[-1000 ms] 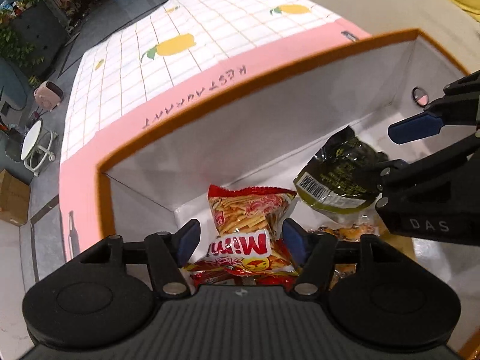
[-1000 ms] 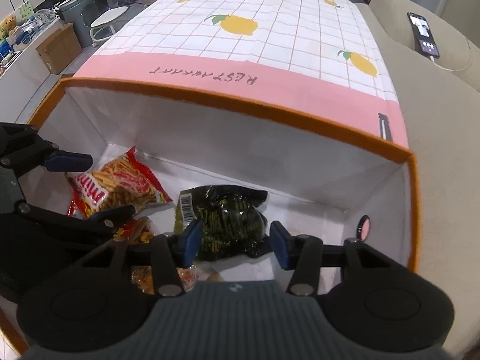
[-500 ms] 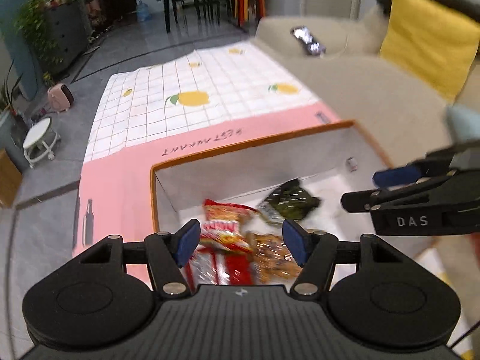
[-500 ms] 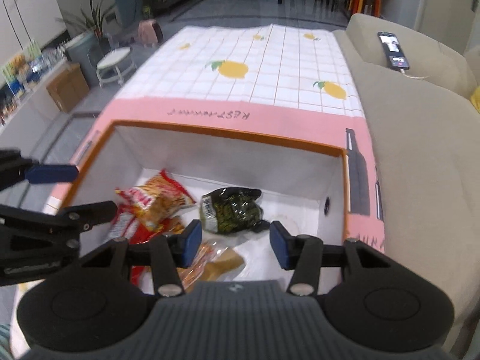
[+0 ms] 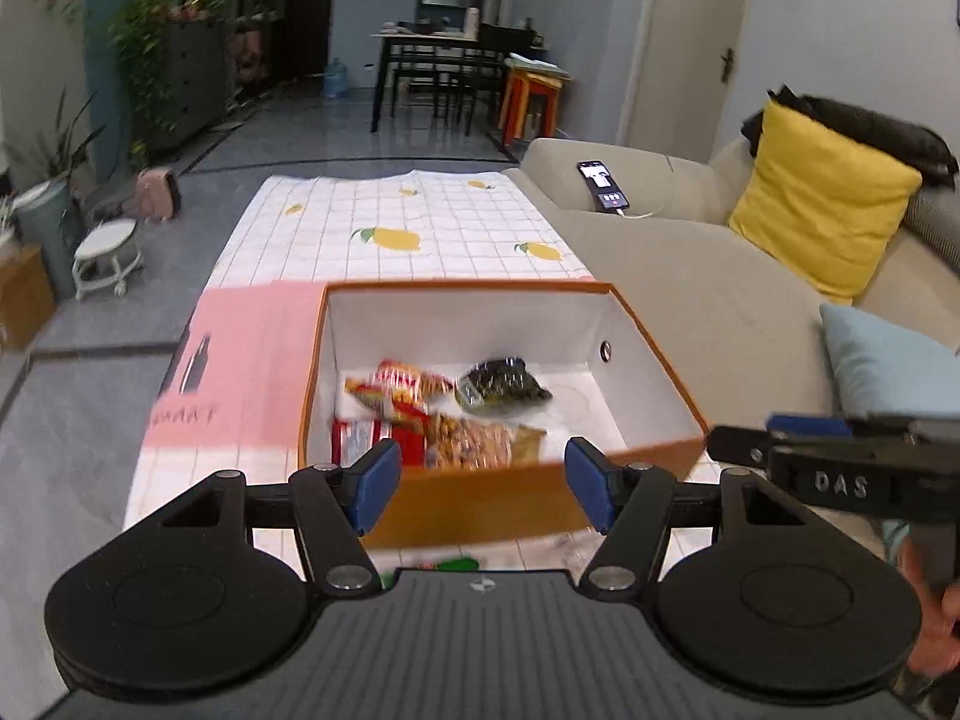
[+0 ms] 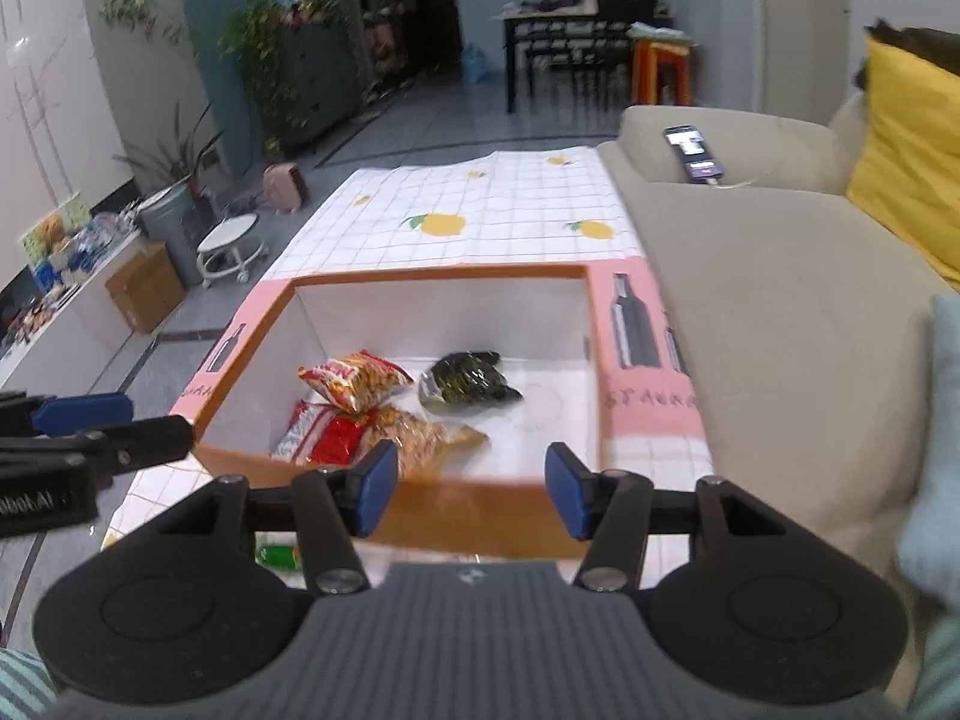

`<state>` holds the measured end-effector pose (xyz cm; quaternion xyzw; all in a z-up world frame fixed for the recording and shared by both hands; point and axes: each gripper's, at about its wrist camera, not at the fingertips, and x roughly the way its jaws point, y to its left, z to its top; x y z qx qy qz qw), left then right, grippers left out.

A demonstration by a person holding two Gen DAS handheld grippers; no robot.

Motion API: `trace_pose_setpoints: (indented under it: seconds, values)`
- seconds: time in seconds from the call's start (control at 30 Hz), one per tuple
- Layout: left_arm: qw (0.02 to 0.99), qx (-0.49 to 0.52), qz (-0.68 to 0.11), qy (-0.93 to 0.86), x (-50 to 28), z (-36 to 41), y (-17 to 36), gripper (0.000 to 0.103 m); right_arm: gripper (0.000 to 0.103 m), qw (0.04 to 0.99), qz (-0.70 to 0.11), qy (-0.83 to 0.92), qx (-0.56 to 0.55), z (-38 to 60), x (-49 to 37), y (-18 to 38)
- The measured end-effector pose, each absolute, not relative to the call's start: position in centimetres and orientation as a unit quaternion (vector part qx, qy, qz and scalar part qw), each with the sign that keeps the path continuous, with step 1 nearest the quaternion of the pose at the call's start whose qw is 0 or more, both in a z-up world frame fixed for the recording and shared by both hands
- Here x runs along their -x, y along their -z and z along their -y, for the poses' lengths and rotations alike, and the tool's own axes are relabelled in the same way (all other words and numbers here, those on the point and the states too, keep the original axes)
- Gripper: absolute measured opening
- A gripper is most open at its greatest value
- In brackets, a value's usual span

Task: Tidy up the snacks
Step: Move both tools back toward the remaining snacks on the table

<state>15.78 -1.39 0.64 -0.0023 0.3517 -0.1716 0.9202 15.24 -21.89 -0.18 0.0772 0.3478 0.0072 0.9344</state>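
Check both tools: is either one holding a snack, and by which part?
Nothing held. Left tool and right tool are both open and empty, outside the orange box; the snack packets lie loose inside it.

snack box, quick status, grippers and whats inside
Left gripper and right gripper open, empty, short of the box. Dark green packet and red packets lie inside. Nothing blocking.

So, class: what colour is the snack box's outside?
Orange outside, white inside; clearest in the right wrist view.

Right hand-held gripper (image 6: 471, 492) hangs agape and empty before the orange box (image 6: 480, 519) holding snack packets (image 6: 354, 384).
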Motion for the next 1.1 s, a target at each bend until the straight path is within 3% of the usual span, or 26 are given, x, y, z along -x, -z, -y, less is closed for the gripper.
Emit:
trace_pose_setpoints:
  seconds: [0.33,0.7,0.9,1.1]
  values:
    - [0.899,0.055,-0.410,0.145,-12.4,-0.5,4.8,0.074,0.054,0.916,-0.373,0.064,-0.135,22.3,-8.4,6.5]
    - [0.868,0.060,-0.469,0.153,-11.9,0.8,10.1,0.074,0.066,0.873,-0.438,0.083,-0.196,22.9,-8.3,12.4]
    - [0.856,0.045,-0.490,0.158,-12.1,1.9,11.8,0.073,0.067,0.864,-0.450,0.079,-0.212,22.9,-8.8,13.7]
    - [0.846,0.027,-0.507,0.160,-12.3,2.5,13.0,0.063,0.071,0.861,-0.455,0.076,-0.215,22.7,-9.7,14.8]
